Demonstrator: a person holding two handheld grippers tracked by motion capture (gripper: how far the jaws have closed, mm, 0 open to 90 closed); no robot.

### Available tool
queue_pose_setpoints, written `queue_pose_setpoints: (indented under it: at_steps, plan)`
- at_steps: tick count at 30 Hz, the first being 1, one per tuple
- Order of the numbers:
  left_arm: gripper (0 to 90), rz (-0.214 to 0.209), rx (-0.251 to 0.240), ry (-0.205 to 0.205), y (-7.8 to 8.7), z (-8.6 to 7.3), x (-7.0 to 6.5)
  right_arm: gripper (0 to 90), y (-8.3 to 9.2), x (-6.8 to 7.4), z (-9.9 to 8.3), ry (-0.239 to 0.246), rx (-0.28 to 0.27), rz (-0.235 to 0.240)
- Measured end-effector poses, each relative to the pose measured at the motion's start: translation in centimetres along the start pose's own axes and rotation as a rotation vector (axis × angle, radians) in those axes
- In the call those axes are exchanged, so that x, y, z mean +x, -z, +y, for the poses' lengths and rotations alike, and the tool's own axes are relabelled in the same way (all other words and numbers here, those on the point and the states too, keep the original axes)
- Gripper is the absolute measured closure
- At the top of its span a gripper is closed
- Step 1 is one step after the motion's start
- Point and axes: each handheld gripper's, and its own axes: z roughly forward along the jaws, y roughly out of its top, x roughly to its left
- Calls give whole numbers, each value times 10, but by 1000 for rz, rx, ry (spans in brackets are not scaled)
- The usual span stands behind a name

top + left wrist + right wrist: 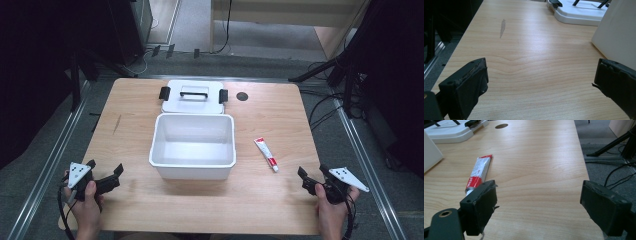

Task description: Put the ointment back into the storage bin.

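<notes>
Beside the white bin (192, 172), a tube (265, 154) lies flat

The tube's (479, 173) cap end sits behind the right gripper's (539, 207) near jaw, and its print is too small to read. The box (617, 35) runs off the left gripper view's right edge; the lid (579, 12) is cut at the top.

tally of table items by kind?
box: 1
lid: 1
tube: 1
total: 3
</notes>
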Motion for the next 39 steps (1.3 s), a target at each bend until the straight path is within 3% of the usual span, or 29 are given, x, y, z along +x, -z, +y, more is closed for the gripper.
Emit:
queue_pose_setpoints:
  at_steps: [5, 12, 18, 24, 25, 26, 27, 28, 30, 31, 35, 36, 37, 39]
  plan:
    - [0, -5, -2, 3, 0, 0, 0, 151, -1, 3, 1, 32, 30, -6]
    - [0, -16, -2, 26, 0, 0, 3, 190, -2, 8, 5, 19, 63, -16]
    - [0, -15, -2, 30, -1, 0, 3, 205, -1, 16, 15, 18, 97, 26]
    - [0, -17, 0, 28, -1, 0, 3, 214, -3, 17, 31, 20, 223, 39]
    - [0, -18, 0, 29, -1, 0, 3, 214, -3, 17, 31, 20, 223, 39]
    - [0, -18, 0, 32, -1, 0, 3, 214, -5, 18, 32, 40, 262, 53]
    - [0, -18, 0, 32, -1, 0, 3, 214, -5, 18, 32, 40, 262, 53]
    - [0, -18, -2, 32, -1, 0, 3, 212, -8, 20, 33, 61, 317, 63]
    - [0, -20, -1, 31, -1, 0, 3, 212, -10, 21, 35, 72, 346, 61]
    - [0, -23, -3, 33, -1, 0, 3, 212, -13, 24, 39, 113, 414, 67]
    - [0, -29, 0, 40, -1, 1, 4, 212, -20, 30, 49, 153, 522, 67]
    - [0, -29, 0, 40, -1, 1, 4, 212, -20, 30, 49, 153, 522, 67]
    - [0, -29, -1, 42, -1, 1, 4, 213, -24, 34, 53, 175, 577, 71]
    - [0, -36, -5, 42, -1, 0, 5, 213, -28, 37, 56, 201, 634, 72]
